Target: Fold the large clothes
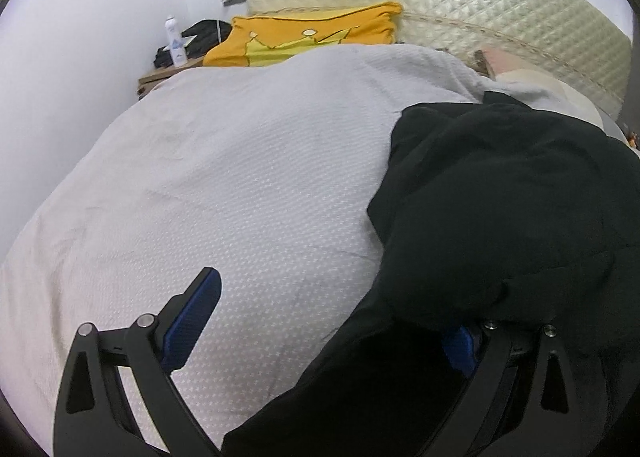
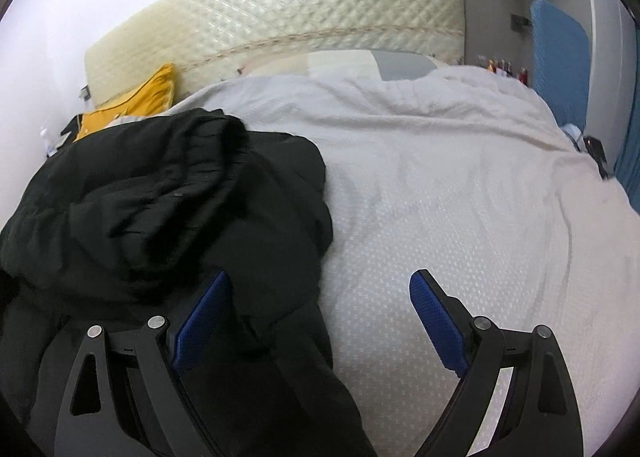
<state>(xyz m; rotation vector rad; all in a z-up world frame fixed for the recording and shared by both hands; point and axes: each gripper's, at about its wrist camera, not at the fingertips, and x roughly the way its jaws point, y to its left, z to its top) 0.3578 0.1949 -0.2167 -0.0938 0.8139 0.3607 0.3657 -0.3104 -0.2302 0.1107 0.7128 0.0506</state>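
A black garment [image 1: 500, 197] lies bunched on the white bedspread [image 1: 240, 177], at the right of the left wrist view. It also shows in the right wrist view [image 2: 168, 201] at the left, with a ribbed hem on top. My left gripper [image 1: 332, 313] is open; its right finger is draped by the black cloth, its left finger [image 1: 196, 309] is over bare bedspread. My right gripper [image 2: 320, 317] is open; its left finger [image 2: 204, 317] touches the garment's edge, and a fold of cloth hangs between the jaws.
A yellow pillow [image 1: 304, 37] leans at the head of the bed by a quilted cream headboard [image 2: 280, 9]. A nightstand with a white bottle [image 1: 175, 41] and dark items stands at far left. A blue panel [image 2: 560, 53] stands at the right. The bedspread [image 2: 460, 185] is wrinkled there.
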